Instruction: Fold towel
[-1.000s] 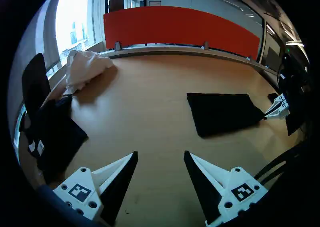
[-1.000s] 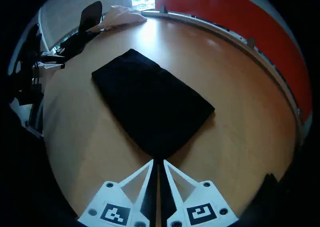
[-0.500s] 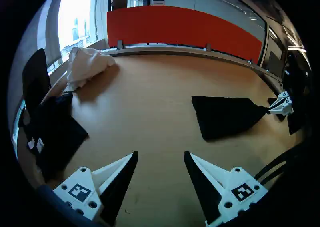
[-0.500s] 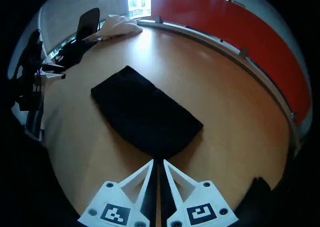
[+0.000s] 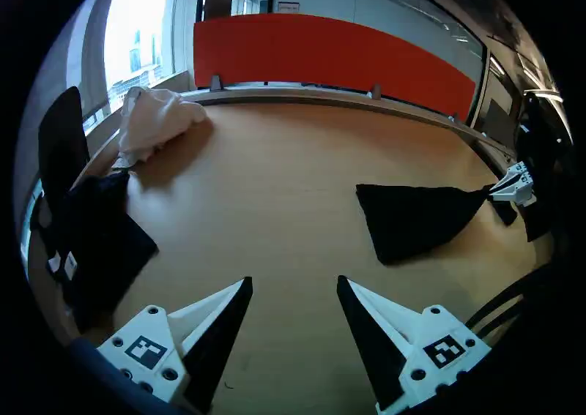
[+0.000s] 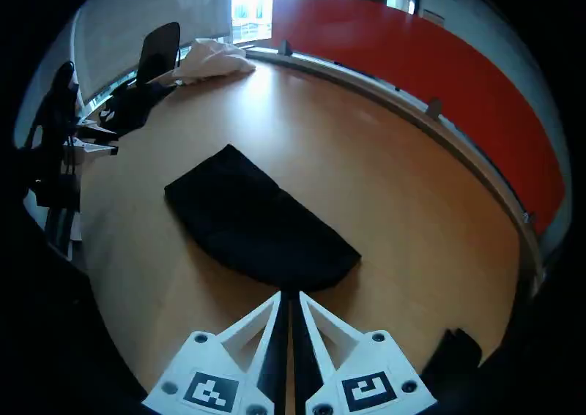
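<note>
**Towel's corner comes up off the wood**

The big wooden tabletop (image 5: 278, 181) carries little in its middle but the black towel (image 6: 249, 225), and that towel is what has changed. A second ago it lay as a flat, square-cornered rectangle. Now, in the right gripper view, its near end has bunched and rounded, and the whole cloth looks shorter and drawn in. In the left gripper view it has become a wedge that tapers to a point at the right gripper (image 5: 513, 188). That end looks raised clear of the wood, while the far end still rests on the tabletop.

I read this as a fold getting under way: one end is picked up, ready to be carried across the rest. Nothing has been laid over yet, so the fold itself is still to come.

The right gripper's jaws are pressed almost together with dark cloth caught between the tips, pinching the towel's near end. The left gripper (image 5: 293, 279) hangs over bare wood well apart from the towel, its jaws spread wide, holding and touching nothing.

Off to the side, a white cloth heap (image 5: 154, 118) sits by the window edge, a dark garment (image 5: 95, 239) is draped near it, and a red partition (image 5: 329, 49) runs along the tabletop's far side.
</note>
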Demonstrator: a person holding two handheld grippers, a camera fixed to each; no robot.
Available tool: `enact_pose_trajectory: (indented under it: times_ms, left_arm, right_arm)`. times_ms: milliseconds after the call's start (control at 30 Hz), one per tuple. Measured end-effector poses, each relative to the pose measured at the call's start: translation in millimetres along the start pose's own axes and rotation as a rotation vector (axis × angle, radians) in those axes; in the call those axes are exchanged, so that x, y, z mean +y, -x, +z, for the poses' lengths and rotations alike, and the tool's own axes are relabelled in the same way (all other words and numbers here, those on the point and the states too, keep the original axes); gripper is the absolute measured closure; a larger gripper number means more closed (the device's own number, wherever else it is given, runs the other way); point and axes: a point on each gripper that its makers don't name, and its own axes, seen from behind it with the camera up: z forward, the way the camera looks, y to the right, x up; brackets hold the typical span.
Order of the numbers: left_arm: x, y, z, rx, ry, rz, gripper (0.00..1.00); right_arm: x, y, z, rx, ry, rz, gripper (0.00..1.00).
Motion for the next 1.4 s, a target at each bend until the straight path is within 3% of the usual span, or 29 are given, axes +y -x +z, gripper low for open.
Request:
enact_pose_trajectory:
  times_ms: [600,1000,1400]
  left_arm:
    - [-0.9,-5,-6.5,0.012,-0.016,0.007,0.15]
    - [-3.9,-5,-16.0,0.024,-0.031,-0.009,0.15]
    - [-9.5,0,-27.0,0.025,-0.050,-0.019,0.15]
  right_arm:
    - [-4,-37,-9.2,0.047,-0.013,-0.061,0.98]
    - [-33,-89,-5.4,0.097,-0.070,-0.167,0.98]
    - [-74,-120,17.6,0.106,-0.162,-0.270,0.98]
